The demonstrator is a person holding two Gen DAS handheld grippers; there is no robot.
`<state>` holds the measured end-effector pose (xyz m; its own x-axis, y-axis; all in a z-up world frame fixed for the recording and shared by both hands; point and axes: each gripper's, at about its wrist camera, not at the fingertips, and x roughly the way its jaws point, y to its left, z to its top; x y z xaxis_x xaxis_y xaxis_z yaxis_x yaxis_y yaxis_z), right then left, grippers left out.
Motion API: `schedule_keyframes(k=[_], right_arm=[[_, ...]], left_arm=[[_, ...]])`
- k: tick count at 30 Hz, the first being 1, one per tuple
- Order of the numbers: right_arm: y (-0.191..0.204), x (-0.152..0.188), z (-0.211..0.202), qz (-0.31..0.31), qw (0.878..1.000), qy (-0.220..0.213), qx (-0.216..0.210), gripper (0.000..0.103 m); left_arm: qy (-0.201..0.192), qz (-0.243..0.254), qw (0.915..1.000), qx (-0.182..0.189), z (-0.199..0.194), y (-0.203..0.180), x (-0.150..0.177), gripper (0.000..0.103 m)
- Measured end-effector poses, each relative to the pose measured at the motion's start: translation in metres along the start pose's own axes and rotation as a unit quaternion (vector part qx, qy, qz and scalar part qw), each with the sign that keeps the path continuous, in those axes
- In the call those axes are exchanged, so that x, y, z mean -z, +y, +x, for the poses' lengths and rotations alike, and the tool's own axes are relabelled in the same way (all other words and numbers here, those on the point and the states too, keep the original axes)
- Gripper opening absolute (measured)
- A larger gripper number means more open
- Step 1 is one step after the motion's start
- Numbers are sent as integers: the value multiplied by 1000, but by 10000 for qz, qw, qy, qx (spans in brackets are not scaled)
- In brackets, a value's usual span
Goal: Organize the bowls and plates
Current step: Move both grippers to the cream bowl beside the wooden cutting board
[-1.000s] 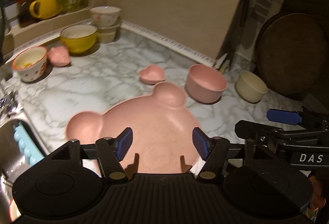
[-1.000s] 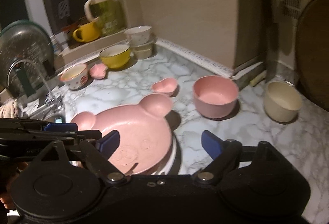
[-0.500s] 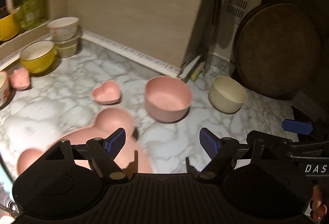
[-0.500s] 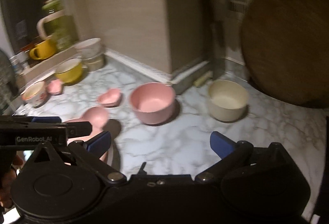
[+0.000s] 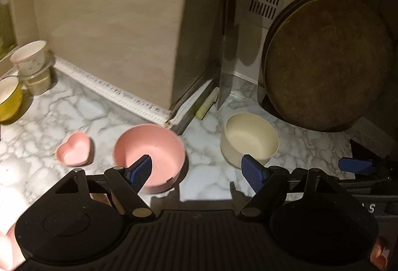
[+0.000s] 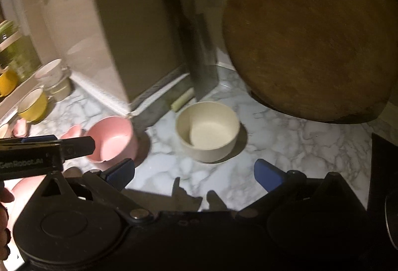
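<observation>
A pink bowl point(image 5: 151, 151) stands on the marble counter, with a cream bowl point(image 5: 250, 137) to its right and a small pink heart dish point(image 5: 74, 150) to its left. My left gripper point(image 5: 199, 169) is open and empty, hovering just in front of the gap between the two bowls. My right gripper point(image 6: 195, 171) is open and empty, just in front of the cream bowl point(image 6: 207, 130); the pink bowl point(image 6: 112, 139) sits to its left. The left gripper's body partly hides that pink bowl in the right wrist view.
A round dark wooden board point(image 5: 325, 59) leans at the back right. A yellow bowl point(image 5: 8, 99) and stacked white bowls point(image 5: 32, 59) stand at the far left. A wall corner point(image 5: 179, 47) juts out behind the bowls. A pale stick point(image 5: 207, 105) lies by the corner.
Both grippers have swung right, away from the pink bear-shaped plate, which has left the left wrist view. The pink and cream bowls are now centred and closer. Both grippers stayed open.
</observation>
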<state>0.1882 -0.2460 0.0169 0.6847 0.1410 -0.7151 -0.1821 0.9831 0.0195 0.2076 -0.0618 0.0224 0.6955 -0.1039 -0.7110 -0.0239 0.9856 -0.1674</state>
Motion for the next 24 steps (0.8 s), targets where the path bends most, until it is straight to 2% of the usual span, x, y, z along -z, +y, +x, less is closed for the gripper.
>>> schedule_keyframes(k=[10, 24], right_arm=[[-48, -35, 47, 232, 9993, 185, 234, 100], [-76, -63, 120, 433, 9967, 515, 460, 90]], left_arm=[[229, 38, 9996, -176, 62, -27, -23, 79], [712, -35, 9966, -401, 136, -45, -30, 79]])
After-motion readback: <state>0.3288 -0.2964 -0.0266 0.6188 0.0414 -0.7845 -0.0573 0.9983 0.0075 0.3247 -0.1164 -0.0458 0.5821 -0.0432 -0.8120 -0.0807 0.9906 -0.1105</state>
